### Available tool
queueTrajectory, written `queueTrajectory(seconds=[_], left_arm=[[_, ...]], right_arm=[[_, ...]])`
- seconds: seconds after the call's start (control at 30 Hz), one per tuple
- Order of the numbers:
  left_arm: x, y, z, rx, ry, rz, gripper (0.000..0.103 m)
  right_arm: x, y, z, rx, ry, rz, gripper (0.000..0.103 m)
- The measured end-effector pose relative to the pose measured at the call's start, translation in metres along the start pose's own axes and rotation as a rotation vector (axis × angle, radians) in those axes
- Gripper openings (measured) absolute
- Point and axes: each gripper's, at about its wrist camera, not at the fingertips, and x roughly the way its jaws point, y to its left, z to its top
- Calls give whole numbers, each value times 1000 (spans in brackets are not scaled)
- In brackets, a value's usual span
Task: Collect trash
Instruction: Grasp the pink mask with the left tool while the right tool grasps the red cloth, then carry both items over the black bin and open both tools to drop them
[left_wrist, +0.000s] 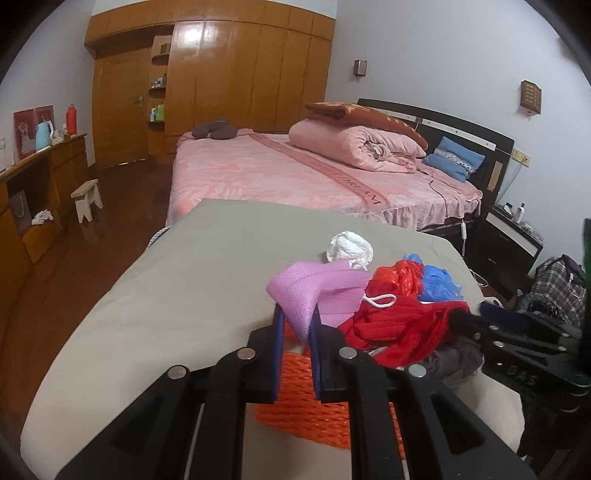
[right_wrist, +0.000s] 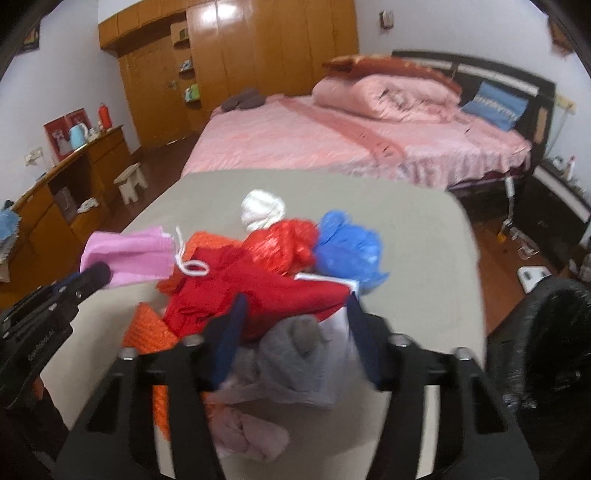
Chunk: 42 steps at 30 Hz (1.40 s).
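Observation:
A heap of trash and cloth lies on a grey-green covered table (left_wrist: 166, 295). My left gripper (left_wrist: 297, 319) is shut on a pink mesh cloth (left_wrist: 317, 286), lifted a little off the heap; the right wrist view shows it too, as pink mesh cloth (right_wrist: 129, 254). Beside it lie a red cloth (left_wrist: 399, 328), a red plastic bag (left_wrist: 400, 275), a blue plastic bag (left_wrist: 439, 282), a white crumpled bag (left_wrist: 351, 247) and an orange net (left_wrist: 306, 398). My right gripper (right_wrist: 295, 317) stands open, its blurred fingers on either side of the red cloth (right_wrist: 258, 295) and a grey cloth (right_wrist: 295, 354).
Beyond the table stands a pink bed (left_wrist: 295, 173), with a wooden wardrobe (left_wrist: 240, 74) behind it. A small stool (left_wrist: 86, 199) and a wooden sideboard (left_wrist: 33, 184) are at the left. A plaid bag (left_wrist: 557, 280) and a dark nightstand (left_wrist: 513, 236) are at the right. A black mesh object (right_wrist: 546, 332) sits near the right gripper.

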Motion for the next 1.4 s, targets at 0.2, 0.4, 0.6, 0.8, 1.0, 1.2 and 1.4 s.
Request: queueTrajectory(seconds=[0.2,0.4,0.6,0.8,1.0,1.2,1.4], left_arm=[[-6,0,2,14,-10,11,13],[-17,-3,11,23,-29,13,13],[-31,-9,24,30,-59,-3,13],[-46,-23,37,46,-88,-21,13],[-57,-49,44,75,-107,-70,13],[-60,-85,40,108,-99,-142,13],[-56,-134,32,157,-77,-237,13]], right_arm=[[-10,0,3,0,-14,92,8],[-33,0,15,-19,-72,106,8],[-66,-5,31,-11,-147,130,8],[-99,-19,45,2,-212,126,8],[-126,-45,44,34,-239,92,8],[-148,-79,30,70,-242,32,8],[-169,-117,5,110,-246,-49,8]])
